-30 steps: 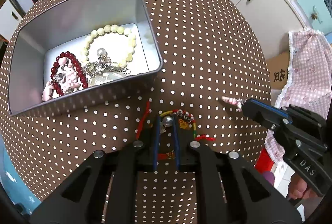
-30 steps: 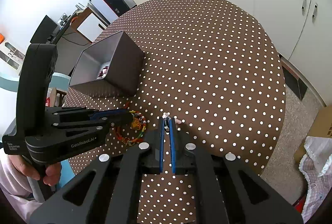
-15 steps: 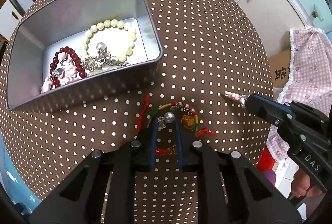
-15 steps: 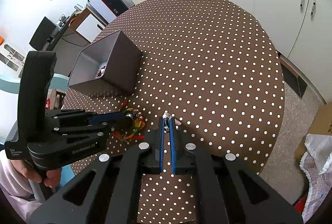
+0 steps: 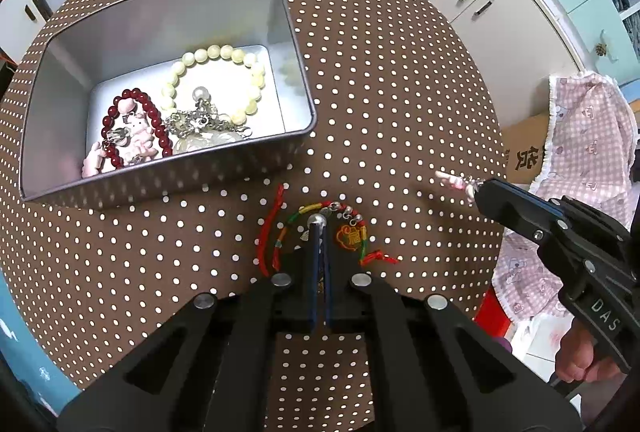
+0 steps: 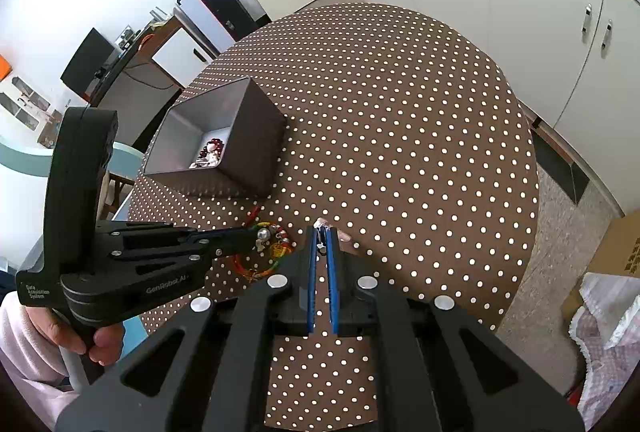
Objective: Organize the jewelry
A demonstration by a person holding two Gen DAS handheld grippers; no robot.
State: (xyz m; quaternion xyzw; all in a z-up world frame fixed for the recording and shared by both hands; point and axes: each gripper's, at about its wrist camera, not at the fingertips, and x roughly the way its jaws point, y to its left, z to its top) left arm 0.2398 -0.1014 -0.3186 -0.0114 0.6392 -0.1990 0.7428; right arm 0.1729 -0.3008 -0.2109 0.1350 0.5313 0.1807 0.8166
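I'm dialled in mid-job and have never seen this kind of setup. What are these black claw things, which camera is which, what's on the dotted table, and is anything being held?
There is no robot arm: a person holds a two-finger claw in each hand, and each claw carries a wide-angle camera looking along its fingers. One picture is from the left claw, the other from the right.

On the dotted tablecloth stands an open metal tin holding a cream bead bracelet, a dark red bead bracelet and silver and pink pieces.

The left gripper has just closed on a colourful cord bracelet lying in front of the tin, at its silver bead. The right gripper is shut on a small pink and silver charm, whose pink end rests on the cloth.
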